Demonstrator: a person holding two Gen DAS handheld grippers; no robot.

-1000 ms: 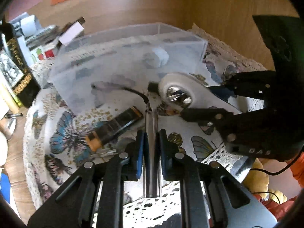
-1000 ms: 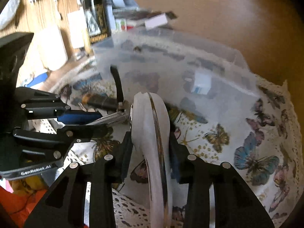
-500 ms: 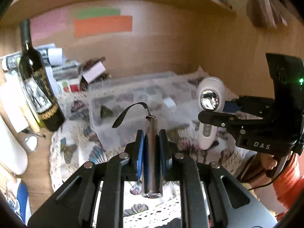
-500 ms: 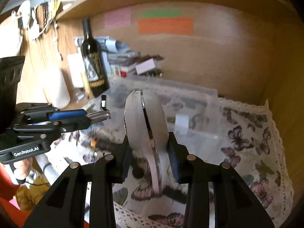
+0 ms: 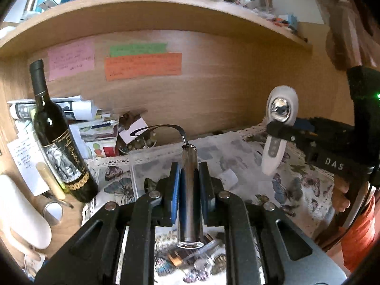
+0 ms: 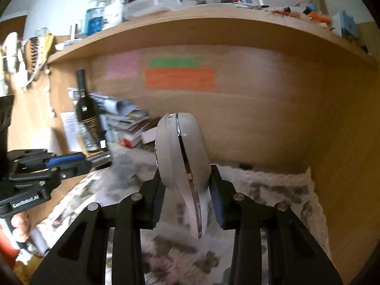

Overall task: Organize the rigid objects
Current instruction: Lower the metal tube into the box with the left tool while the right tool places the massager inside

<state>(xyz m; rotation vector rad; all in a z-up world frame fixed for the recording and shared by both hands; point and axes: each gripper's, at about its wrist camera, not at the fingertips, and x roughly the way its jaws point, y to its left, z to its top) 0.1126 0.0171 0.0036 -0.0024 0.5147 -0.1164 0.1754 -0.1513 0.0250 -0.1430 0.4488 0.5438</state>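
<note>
My left gripper (image 5: 188,173) is shut on a slim metal flashlight (image 5: 189,190) with a black wrist strap (image 5: 156,128), held up above the butterfly tablecloth (image 5: 296,190). My right gripper (image 6: 184,182) is shut on a white handheld device (image 6: 182,163) with a chrome band; it also shows in the left wrist view (image 5: 280,128), raised to the right. A clear plastic bin (image 5: 152,166) lies on the cloth below and beyond the flashlight. The left gripper shows at the left of the right wrist view (image 6: 71,163).
A dark wine bottle (image 5: 57,137) stands at the left beside stacked papers and boxes (image 5: 95,128). A wooden back wall (image 5: 213,95) carries coloured notes; a cluttered shelf (image 6: 190,26) runs above. A wooden side wall (image 6: 344,166) is on the right.
Both grippers have lifted their objects up off the tablecloth and tilted back, so the views now face the wall and shelf. The bin has dropped low in view.
</note>
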